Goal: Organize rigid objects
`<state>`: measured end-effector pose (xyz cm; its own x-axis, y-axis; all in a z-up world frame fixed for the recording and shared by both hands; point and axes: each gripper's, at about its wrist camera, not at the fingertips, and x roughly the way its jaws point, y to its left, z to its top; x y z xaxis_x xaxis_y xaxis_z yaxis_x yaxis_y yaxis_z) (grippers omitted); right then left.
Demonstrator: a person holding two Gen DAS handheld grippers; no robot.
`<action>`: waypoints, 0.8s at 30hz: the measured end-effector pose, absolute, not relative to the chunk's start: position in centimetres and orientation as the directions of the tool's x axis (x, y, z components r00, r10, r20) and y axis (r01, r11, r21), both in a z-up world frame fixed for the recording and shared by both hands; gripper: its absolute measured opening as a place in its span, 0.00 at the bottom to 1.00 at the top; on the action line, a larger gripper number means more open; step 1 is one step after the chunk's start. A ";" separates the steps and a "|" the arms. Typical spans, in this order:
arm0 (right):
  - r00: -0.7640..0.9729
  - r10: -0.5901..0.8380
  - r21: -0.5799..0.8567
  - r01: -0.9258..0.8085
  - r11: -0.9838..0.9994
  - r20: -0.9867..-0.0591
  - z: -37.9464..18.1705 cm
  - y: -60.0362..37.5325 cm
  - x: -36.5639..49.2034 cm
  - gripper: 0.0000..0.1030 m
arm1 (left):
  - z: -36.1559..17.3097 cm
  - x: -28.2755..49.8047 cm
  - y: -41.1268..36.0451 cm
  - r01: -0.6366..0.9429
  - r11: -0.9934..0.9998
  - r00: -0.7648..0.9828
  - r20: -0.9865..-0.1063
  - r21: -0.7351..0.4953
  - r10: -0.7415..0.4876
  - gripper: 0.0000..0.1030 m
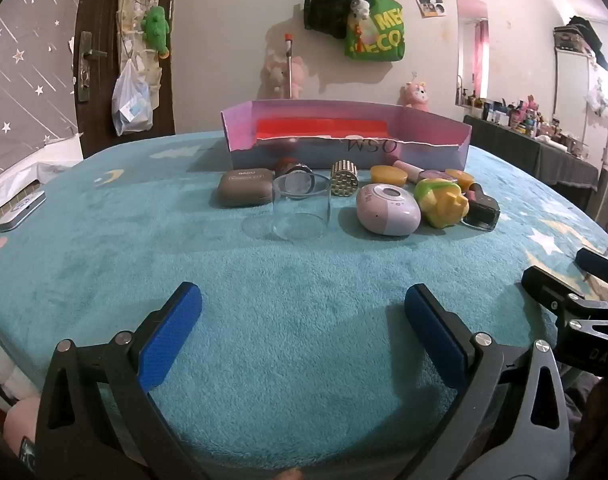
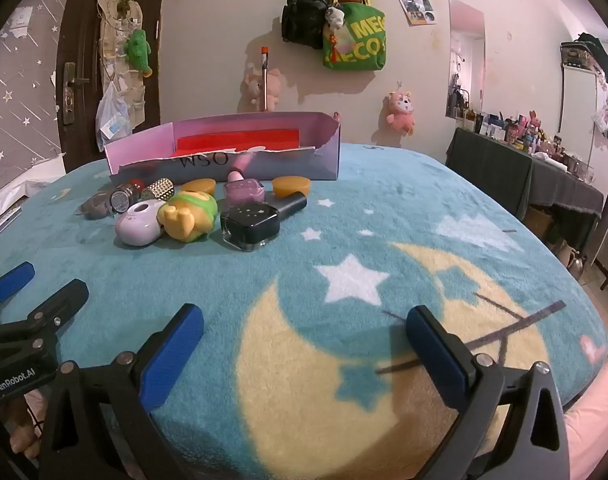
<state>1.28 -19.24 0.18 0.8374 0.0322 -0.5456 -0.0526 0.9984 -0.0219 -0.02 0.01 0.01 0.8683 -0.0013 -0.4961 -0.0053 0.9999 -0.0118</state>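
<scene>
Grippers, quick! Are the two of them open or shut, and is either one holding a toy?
Left gripper: open, holding nothing, above the teal blanket.
Right gripper: open, holding nothing, above the blanket's yellow moon.

"WSO" is printed, upside down, on the cardboard box (image 2: 223,160). "MEG" and "ECO" are seen on the green bag (image 2: 354,42). "GenRobot.AI" is marked on the left gripper (image 2: 37,296); "DAS" on the right gripper (image 1: 560,276).

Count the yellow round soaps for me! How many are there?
2. One yellow puck lies near the box, beside the studded cylinder. The other lies further right, behind the duck toy. More may be hidden behind things.
</scene>
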 end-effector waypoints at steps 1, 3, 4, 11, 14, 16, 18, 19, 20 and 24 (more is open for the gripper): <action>0.837 0.032 -0.022 -0.053 0.998 -0.546 0.2 -19.2 1.3 1.00 | 0.0 0.0 0.0 -0.006 1.000 0.866 -0.500 -0.009 0.001 1.00; 0.835 0.032 -0.022 -0.052 0.998 -0.549 0.2 -19.3 1.3 1.00 | 0.0 0.0 0.0 -0.006 1.000 0.867 -0.499 -0.010 0.001 1.00; 0.836 0.032 -0.021 -0.052 0.998 -0.548 0.2 -19.3 1.3 1.00 | 0.0 0.0 0.0 -0.006 1.000 0.866 -0.499 -0.011 0.000 1.00; 0.836 0.032 -0.021 -0.053 0.998 -0.548 0.2 -19.3 1.3 1.00 | 0.0 0.0 0.0 -0.006 1.000 0.867 -0.499 -0.011 -0.001 1.00; 0.836 0.032 -0.021 -0.052 0.998 -0.548 0.2 -19.3 1.3 1.00 | 0.0 0.0 0.0 -0.006 1.000 0.866 -0.499 -0.011 0.000 1.00; 0.836 0.032 -0.021 -0.052 0.998 -0.548 0.2 -19.3 1.3 1.00 | 0.0 0.0 0.0 -0.006 1.000 0.867 -0.499 -0.012 0.000 1.00; 0.836 0.032 -0.021 -0.053 0.998 -0.548 0.2 -19.3 1.3 1.00 | 0.0 0.0 0.0 -0.006 1.000 0.867 -0.499 -0.012 -0.001 1.00; 0.836 0.032 -0.021 -0.053 0.998 -0.548 0.2 -19.3 1.3 1.00 | 0.0 0.0 0.0 -0.006 1.000 0.866 -0.499 -0.012 -0.001 1.00; 0.836 0.032 -0.021 -0.053 0.998 -0.548 0.2 -19.3 1.3 1.00 | 0.0 0.0 0.0 -0.006 1.000 0.867 -0.499 -0.012 -0.001 1.00; 0.836 0.032 -0.021 -0.053 0.998 -0.548 0.2 -19.3 1.3 1.00 | 0.0 0.0 0.0 -0.006 1.000 0.867 -0.499 -0.012 -0.001 1.00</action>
<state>1.32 -19.29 0.19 0.8359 0.0325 -0.5479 -0.0526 0.9984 -0.0211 0.00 0.00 0.00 0.8666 -0.0007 -0.4991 -0.0062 0.9999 -0.0122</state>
